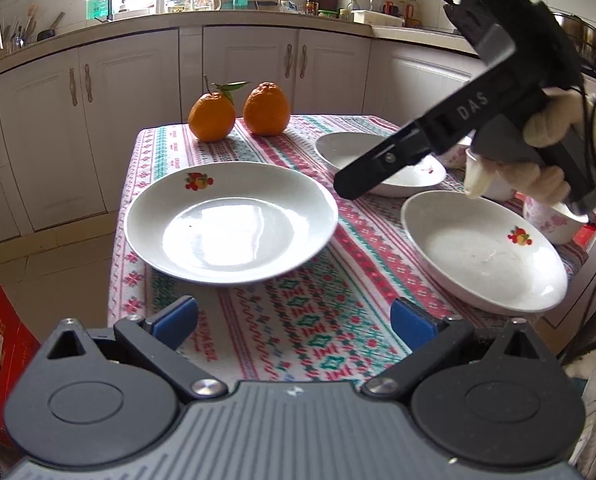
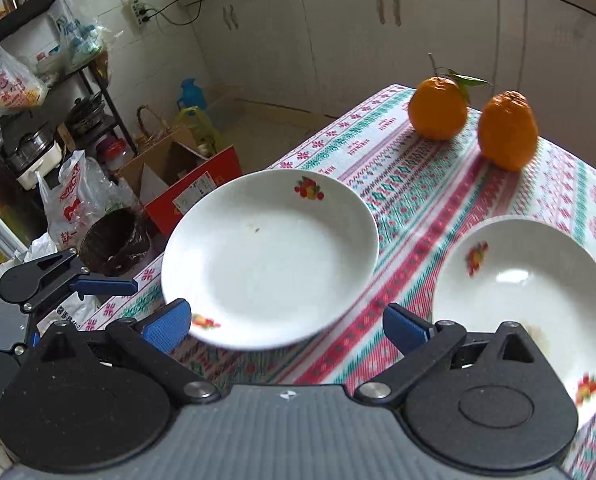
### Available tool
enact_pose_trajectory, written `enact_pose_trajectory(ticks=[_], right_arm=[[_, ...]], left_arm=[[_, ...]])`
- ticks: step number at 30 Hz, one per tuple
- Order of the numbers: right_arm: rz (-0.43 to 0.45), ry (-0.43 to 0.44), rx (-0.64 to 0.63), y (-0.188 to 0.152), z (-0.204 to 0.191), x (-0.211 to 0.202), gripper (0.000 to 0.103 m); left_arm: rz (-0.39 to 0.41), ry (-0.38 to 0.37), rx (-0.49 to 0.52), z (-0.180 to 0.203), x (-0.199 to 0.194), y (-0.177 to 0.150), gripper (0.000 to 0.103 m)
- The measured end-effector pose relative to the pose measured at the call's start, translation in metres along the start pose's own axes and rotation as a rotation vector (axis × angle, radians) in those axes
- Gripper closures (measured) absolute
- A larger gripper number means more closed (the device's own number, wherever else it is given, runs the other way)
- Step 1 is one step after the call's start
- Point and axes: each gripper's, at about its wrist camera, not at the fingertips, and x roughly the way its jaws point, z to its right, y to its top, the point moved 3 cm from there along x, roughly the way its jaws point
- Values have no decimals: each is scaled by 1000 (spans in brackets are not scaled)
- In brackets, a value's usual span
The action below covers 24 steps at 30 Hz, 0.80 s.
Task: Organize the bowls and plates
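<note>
Three white plates with fruit decals lie on the patterned tablecloth [image 1: 298, 336]. The left plate [image 1: 230, 220] [image 2: 270, 256] sits by the table's left edge. A second plate [image 1: 482, 252] lies at the right, and a third [image 1: 338, 148] behind it is partly hidden. My left gripper [image 1: 294, 322] is open above the cloth in front of the left plate, holding nothing. My right gripper [image 2: 288, 328] is open and empty above that plate's near rim. One of its fingers [image 1: 382, 158] crosses over the far plate. Another plate [image 2: 526, 300] lies to its right.
Two oranges [image 1: 238, 112] [image 2: 470, 124] stand at the table's far end. Pink-flowered bowls [image 1: 554, 220] sit at the right, behind a gloved hand [image 1: 546, 128]. A red box [image 2: 194, 192], bags and a rack crowd the floor left of the table. Cabinets [image 1: 138, 92] line the back.
</note>
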Motion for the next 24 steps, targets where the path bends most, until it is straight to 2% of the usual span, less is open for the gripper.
enact_pose_trajectory(ticks=[11, 19, 24], right_arm=[[78, -80, 151, -75, 0, -49, 0], [110, -159, 210, -104, 18, -75, 0], [103, -181, 221, -112, 28, -83, 0]], left_arm=[[-6, -52, 53, 44, -2, -6, 1], [-19, -109, 90, 68, 7, -6, 1], [-42, -149, 166, 85, 14, -9, 1]])
